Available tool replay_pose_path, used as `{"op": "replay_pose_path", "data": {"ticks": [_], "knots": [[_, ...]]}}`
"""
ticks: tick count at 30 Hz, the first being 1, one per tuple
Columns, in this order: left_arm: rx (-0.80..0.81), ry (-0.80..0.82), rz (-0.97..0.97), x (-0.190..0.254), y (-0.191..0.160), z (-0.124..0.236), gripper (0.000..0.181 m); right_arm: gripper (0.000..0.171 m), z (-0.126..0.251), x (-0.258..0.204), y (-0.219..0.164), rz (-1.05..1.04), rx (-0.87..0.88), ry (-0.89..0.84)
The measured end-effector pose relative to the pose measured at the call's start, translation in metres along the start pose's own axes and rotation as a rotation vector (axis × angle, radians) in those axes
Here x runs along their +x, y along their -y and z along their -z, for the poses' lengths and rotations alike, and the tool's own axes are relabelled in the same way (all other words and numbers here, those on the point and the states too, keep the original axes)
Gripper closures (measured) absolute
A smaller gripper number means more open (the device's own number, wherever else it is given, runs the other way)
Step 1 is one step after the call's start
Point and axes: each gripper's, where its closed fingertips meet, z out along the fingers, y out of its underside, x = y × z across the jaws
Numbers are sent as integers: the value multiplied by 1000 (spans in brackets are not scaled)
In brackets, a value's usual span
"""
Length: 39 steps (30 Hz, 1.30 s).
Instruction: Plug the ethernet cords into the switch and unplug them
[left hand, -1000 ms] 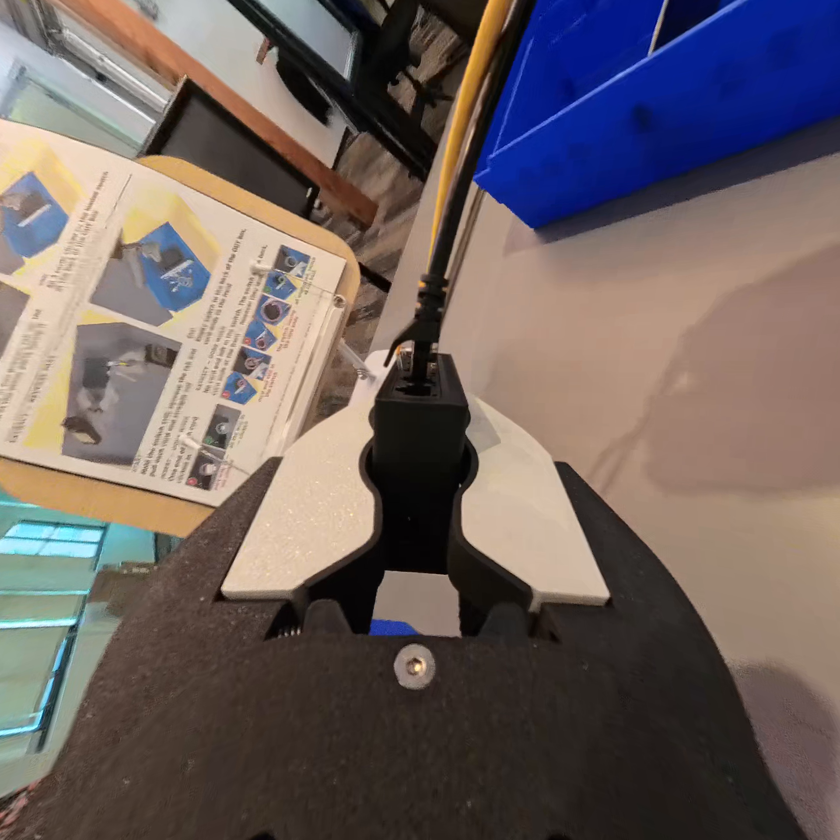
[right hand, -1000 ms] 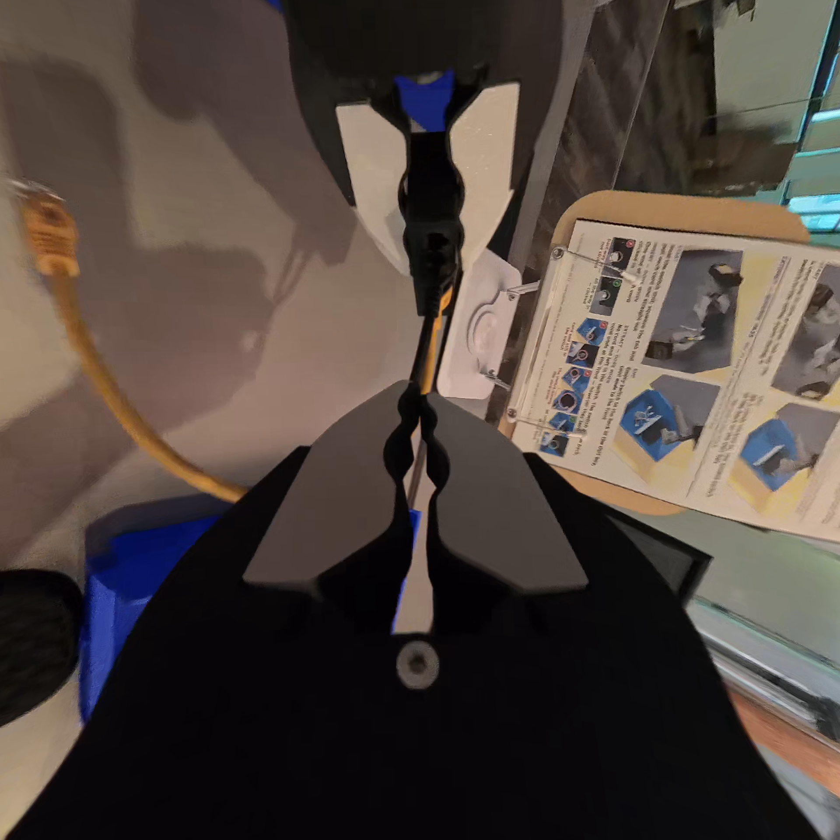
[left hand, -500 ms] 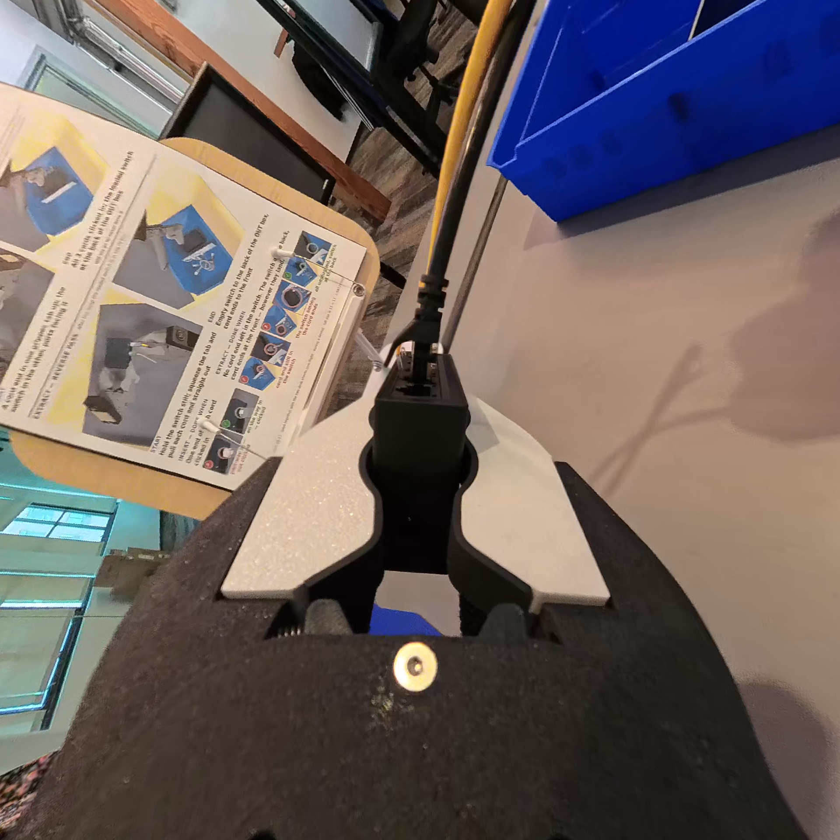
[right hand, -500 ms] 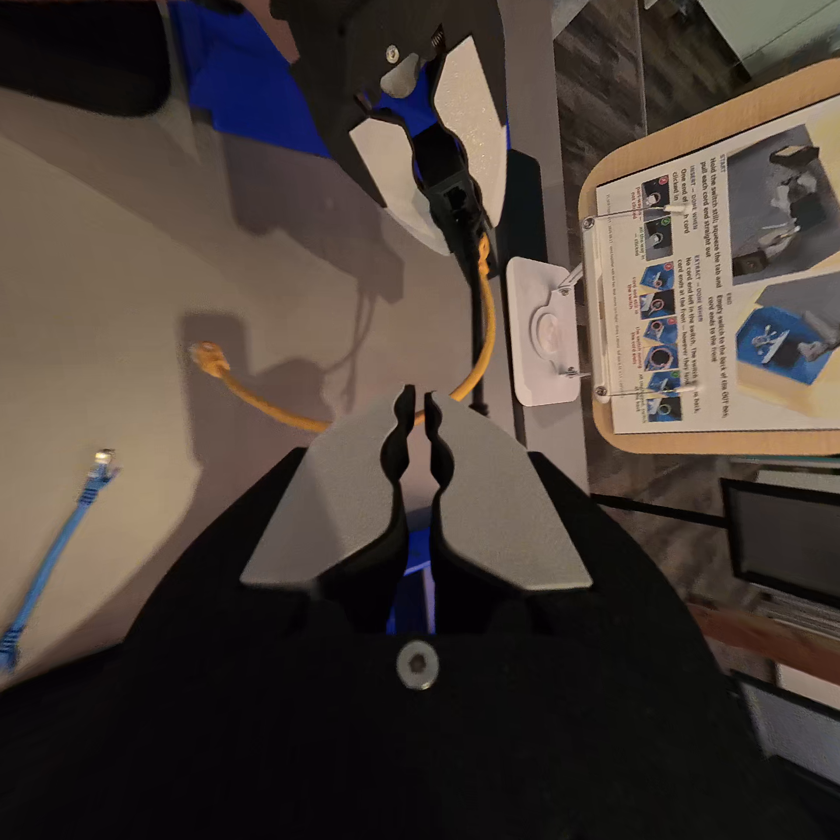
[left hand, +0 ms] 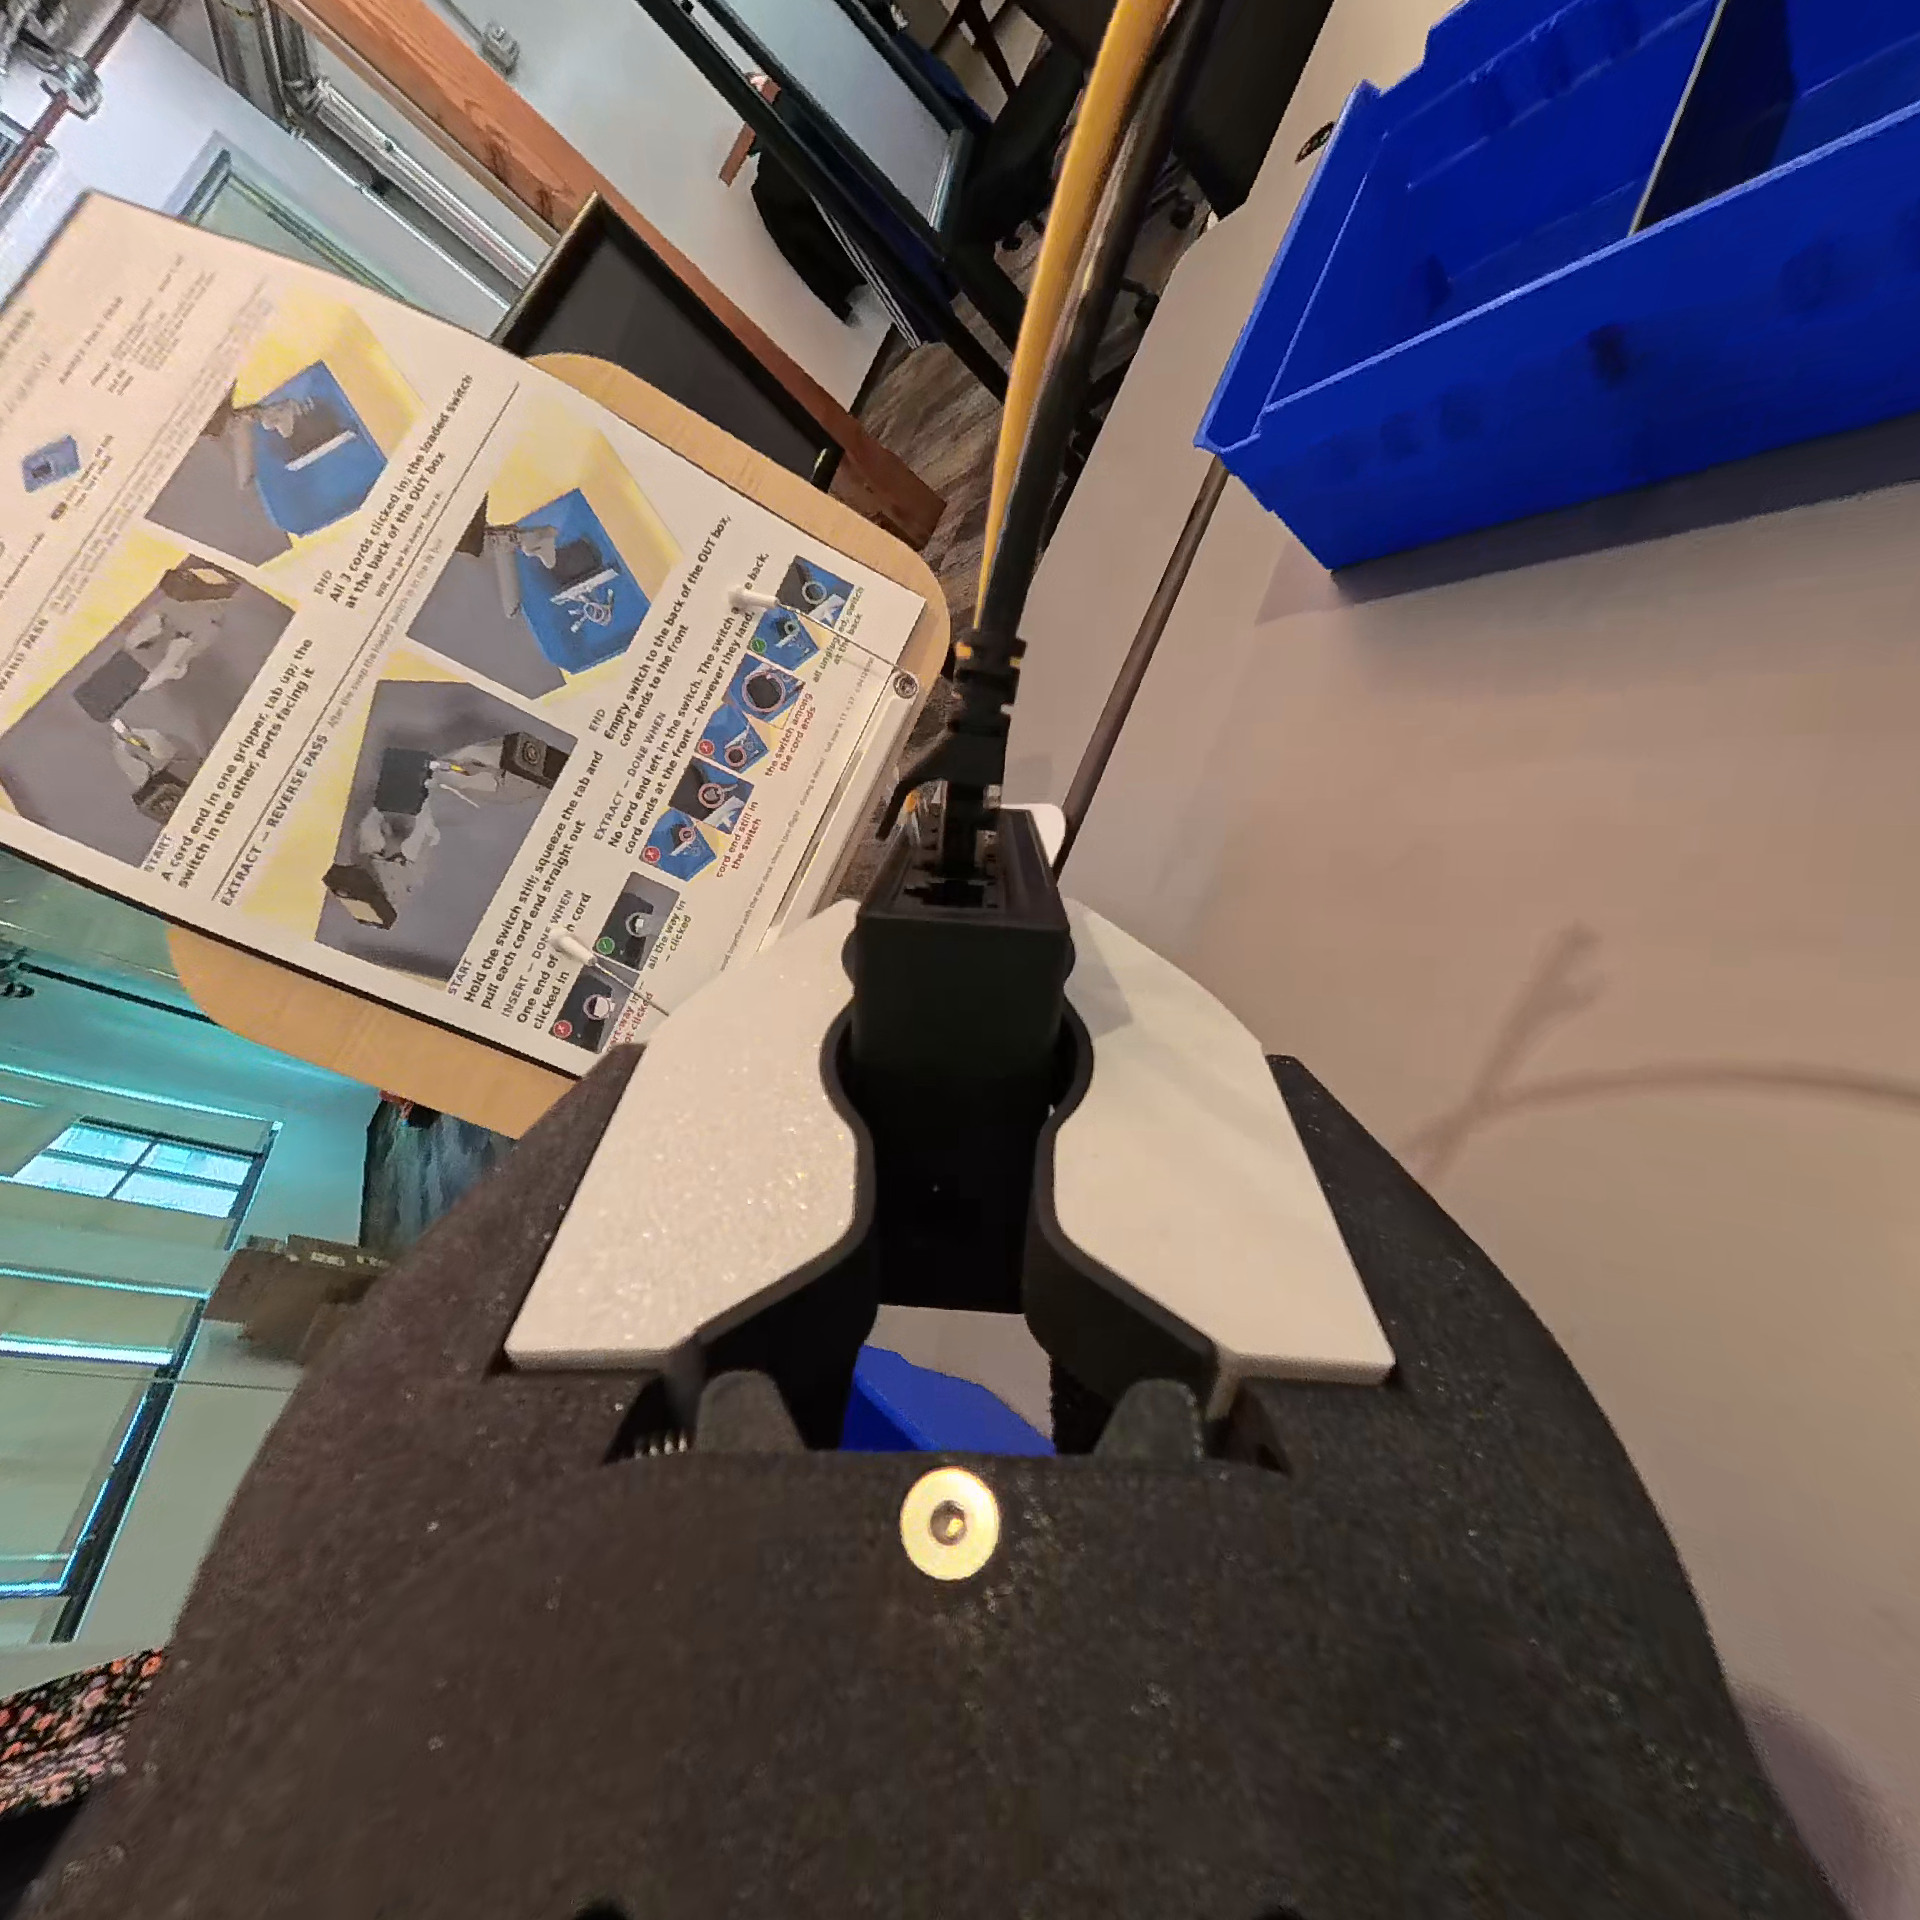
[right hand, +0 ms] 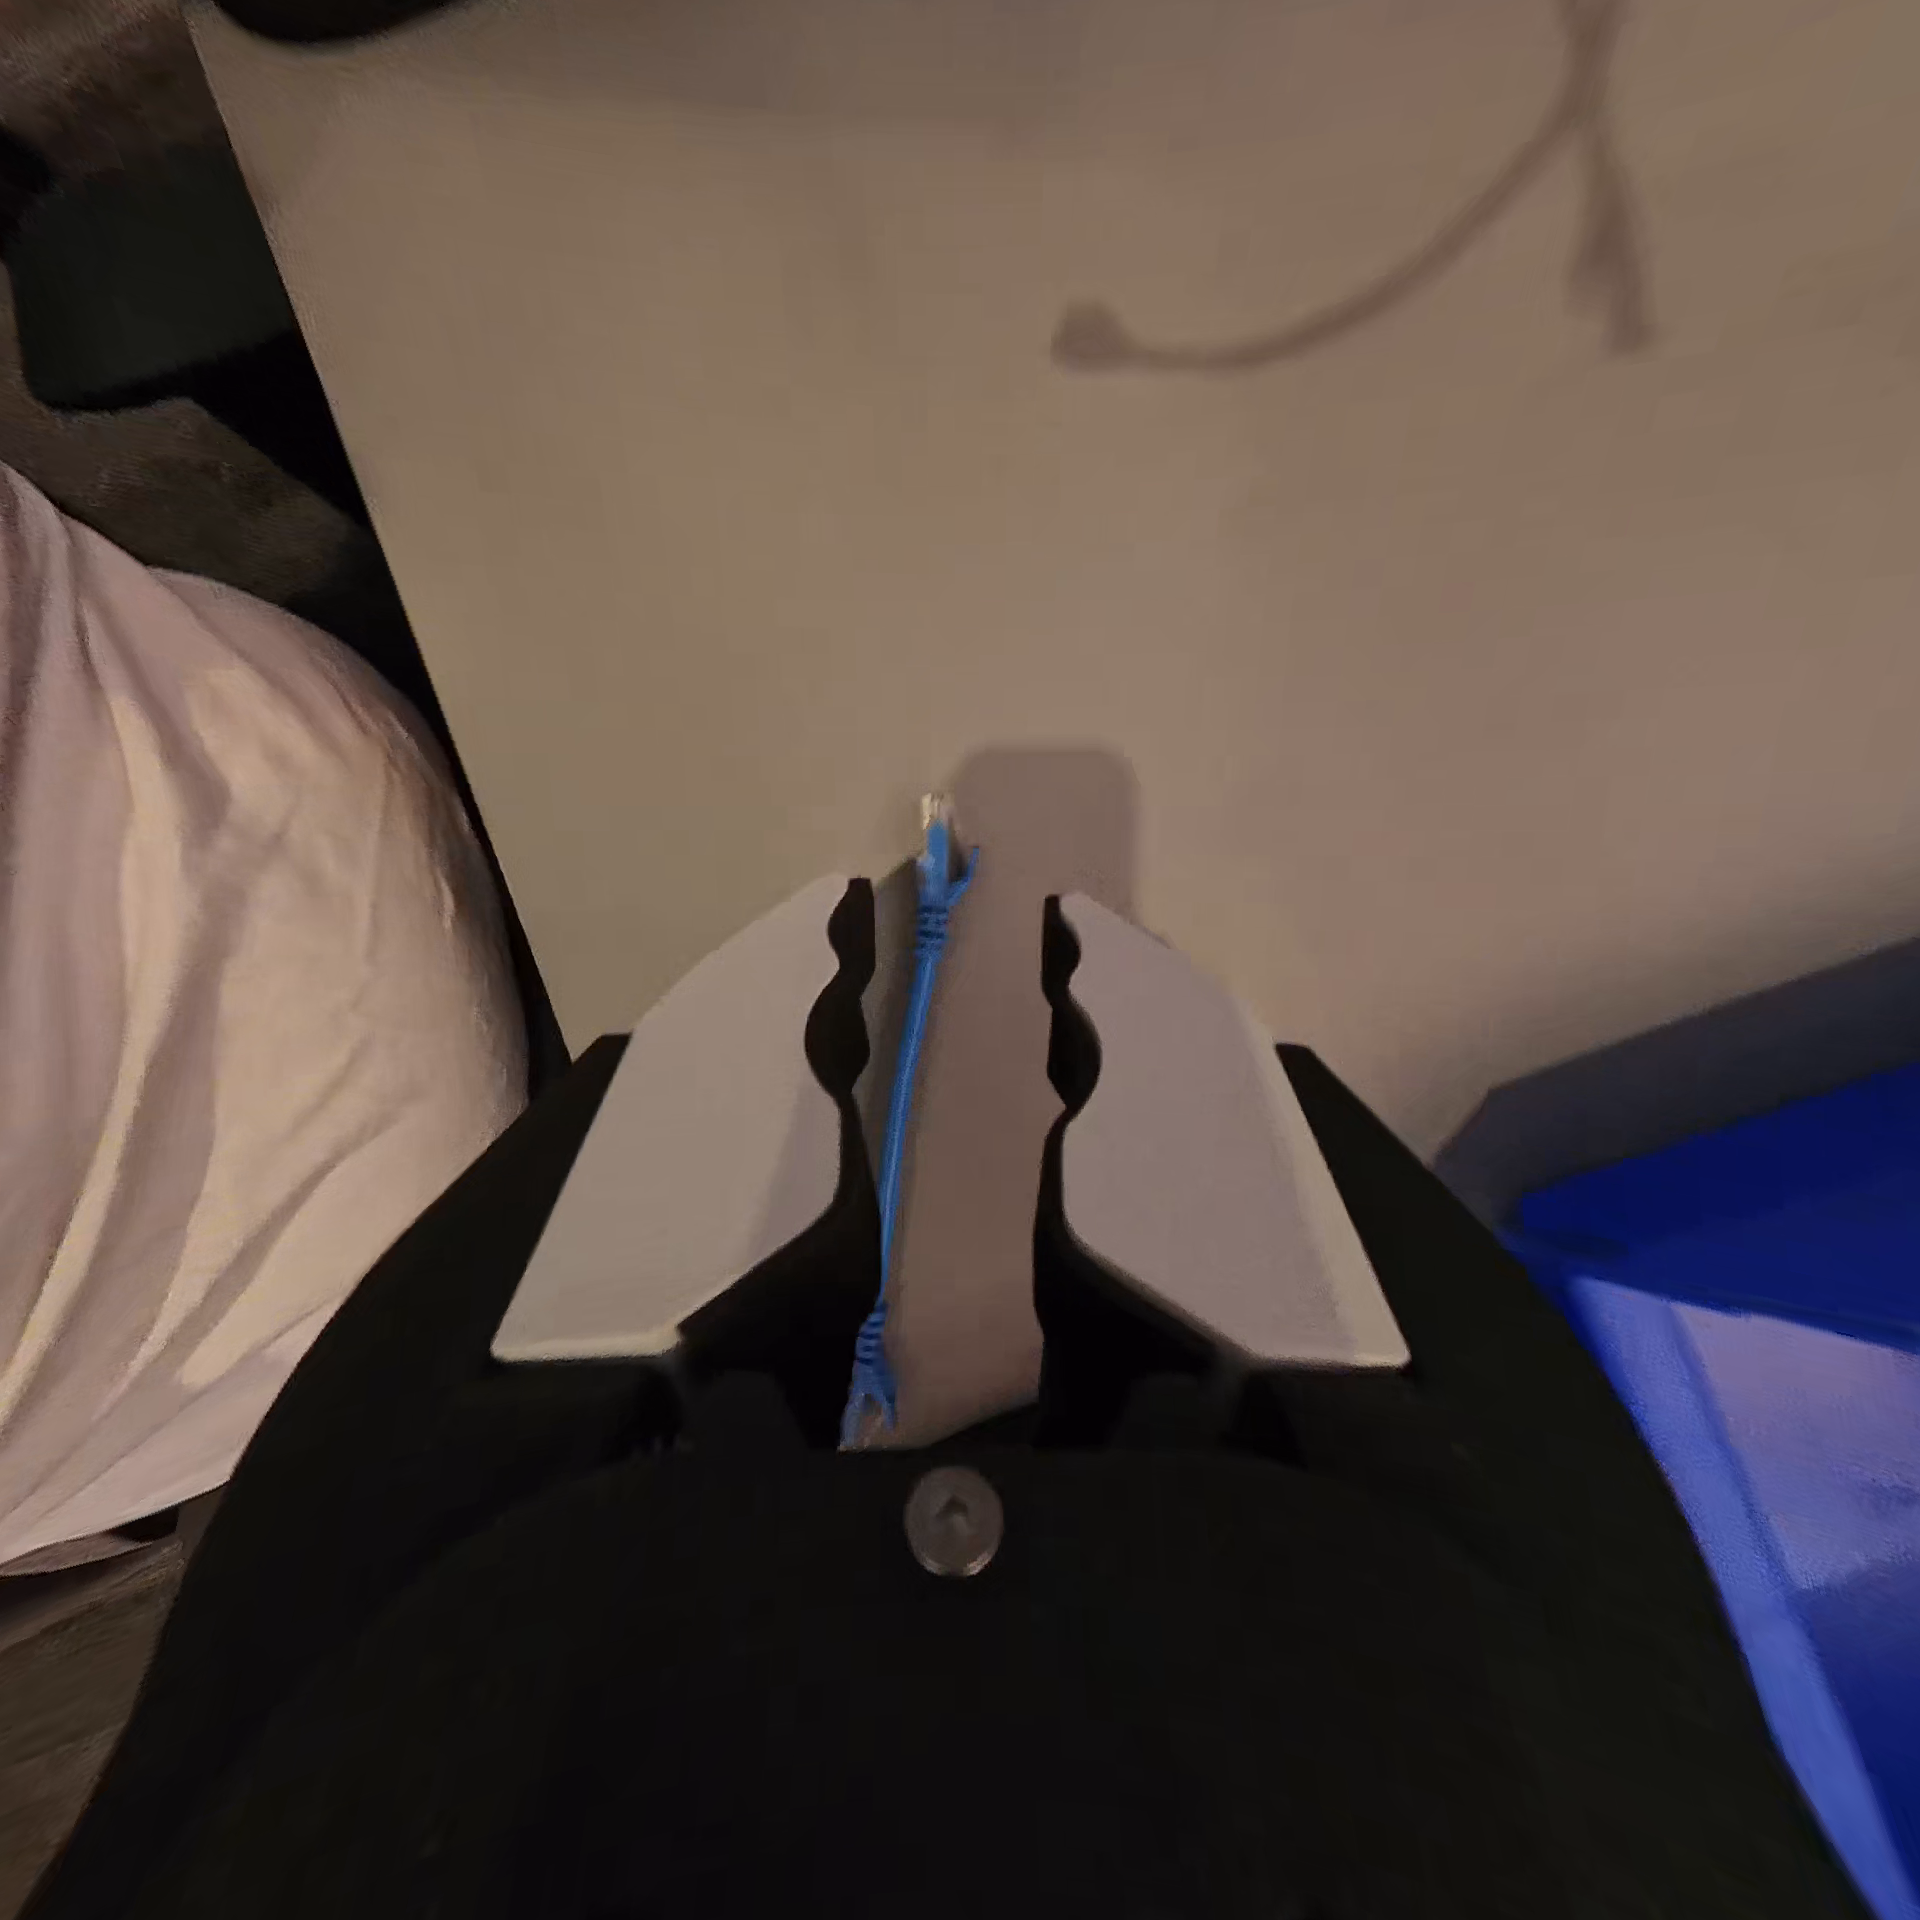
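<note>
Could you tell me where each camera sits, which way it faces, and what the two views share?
Left wrist view: on the left gripper, looking along its fingers, shut on the black switch with a black cord and a yellow cord plugged in; instruction board left, blue bin right.
Right wrist view: on the right gripper, looking down at the table; open fingers straddle a blue cord; white clothing at left.
Shared: grey tabletop and a blue bin; neither shows the other gripper.
</note>
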Motion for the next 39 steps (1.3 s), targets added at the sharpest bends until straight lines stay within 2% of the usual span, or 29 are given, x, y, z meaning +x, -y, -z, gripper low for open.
{"op": "replay_pose_path", "data": {"ticks": [6, 9, 11, 17, 20, 25, 28, 30, 33, 39], "knots": [[12, -11, -6, 4, 6, 1, 153, 143, -36, -13, -36, -13, -119, -13], [6, -2, -18, 3, 6, 1, 152, 150, -46, -12, -44, 4, -150, -39], [9, 0, -11, 1, 5, 2, 153, 164, -47, -9, -42, 33, -142, -67], [8, 20, 24, -11, -2, 6, 153, 164, -43, -12, -32, 49, -116, -23], [15, 32, 38, -16, -3, 10, 153, 164, -9, 7, 4, 36, -2, -53], [22, 43, 52, -21, -4, 14, 152, 164, 95, 76, 53, 29, 116, -225], [18, 45, 57, -22, -6, 14, 152, 165, 153, 127, 54, 49, 53, -356], [14, 43, 56, -22, -7, 12, 152, 164, 171, 155, 41, 156, -40, -403], [10, 40, 47, -19, -7, 10, 152, 164, 161, 185, 15, 237, -152, -370], [6, 35, 44, -17, -8, 8, 152, 164, 93, 216, -42, 292, -335, -253]]}}
